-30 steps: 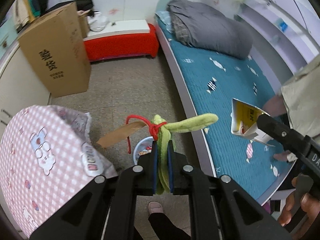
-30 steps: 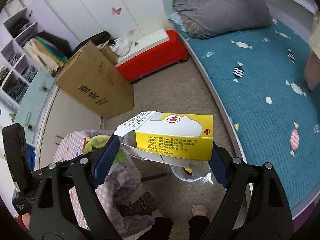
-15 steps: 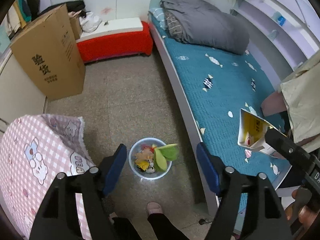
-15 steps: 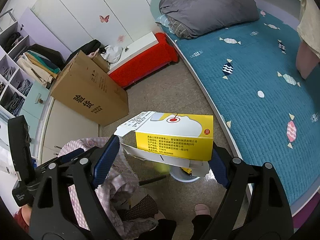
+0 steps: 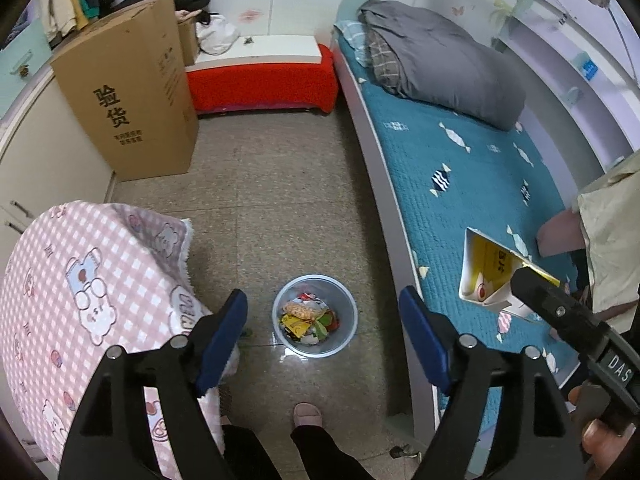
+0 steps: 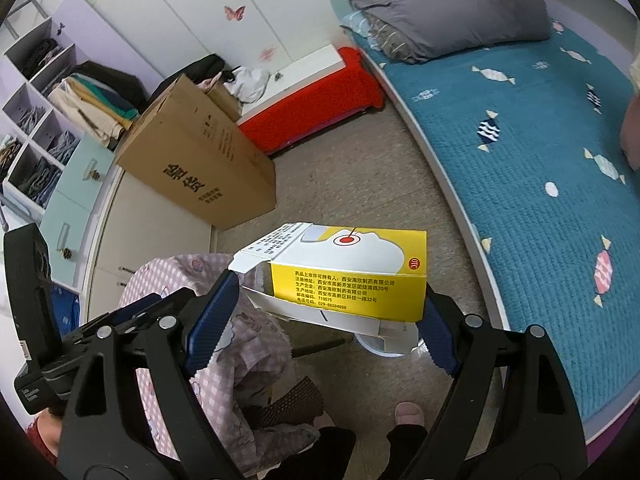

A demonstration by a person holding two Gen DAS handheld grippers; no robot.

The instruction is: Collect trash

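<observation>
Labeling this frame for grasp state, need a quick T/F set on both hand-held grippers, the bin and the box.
1. The left hand-held gripper is empty. True; its jaws have just been opening and nothing is between them.
2. The right hand-held gripper holds a yellow and white box. True.
3. The bin on the floor is empty. False; it holds mixed wrappers.
4. The box's end flap is sealed shut. False; the flap hangs open.
5. The bin stands on the bed. False; it stands on the floor beside the bed.
</observation>
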